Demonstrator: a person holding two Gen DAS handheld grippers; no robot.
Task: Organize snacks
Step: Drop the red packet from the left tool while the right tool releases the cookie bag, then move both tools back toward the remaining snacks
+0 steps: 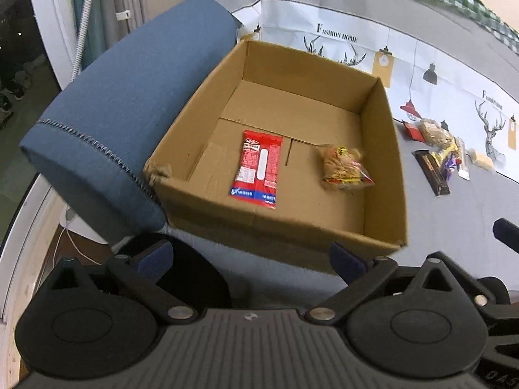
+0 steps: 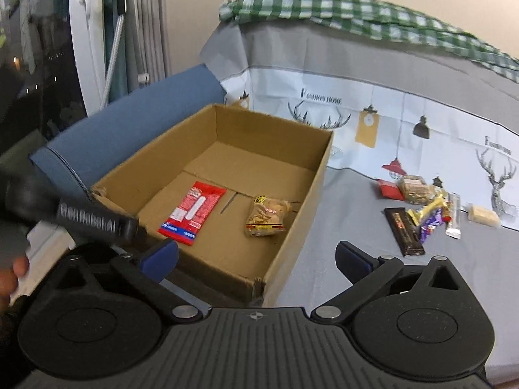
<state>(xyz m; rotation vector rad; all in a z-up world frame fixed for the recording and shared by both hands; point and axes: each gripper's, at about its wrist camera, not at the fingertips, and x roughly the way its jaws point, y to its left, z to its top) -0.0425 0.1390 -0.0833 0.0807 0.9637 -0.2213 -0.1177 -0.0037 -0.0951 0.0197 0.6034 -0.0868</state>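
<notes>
An open cardboard box (image 1: pixel 386 149) (image 2: pixel 292 214) sits on the grey cloth. Inside lie a red snack packet (image 1: pixel 259 168) (image 2: pixel 191 214) and a clear bag of brown snacks (image 1: pixel 343 168) (image 2: pixel 267 217). A pile of loose snacks (image 1: pixel 441 149) (image 2: pixel 421 207) lies on the cloth to the box's right, with a dark chocolate bar (image 1: pixel 433 171) (image 2: pixel 404 231) at its near edge. My left gripper (image 1: pixel 251 256) is open and empty, just before the box's near wall. My right gripper (image 2: pixel 258 259) is open and empty, at the box's near right corner.
A blue sofa armrest (image 1: pixel 123 110) (image 2: pixel 129 129) borders the box on the left. A printed white cloth (image 1: pixel 405 64) (image 2: pixel 389 120) covers the backrest, a green checked cloth (image 2: pixel 356 13) on top. The left gripper's handle (image 2: pixel 94 223) crosses the right wrist view.
</notes>
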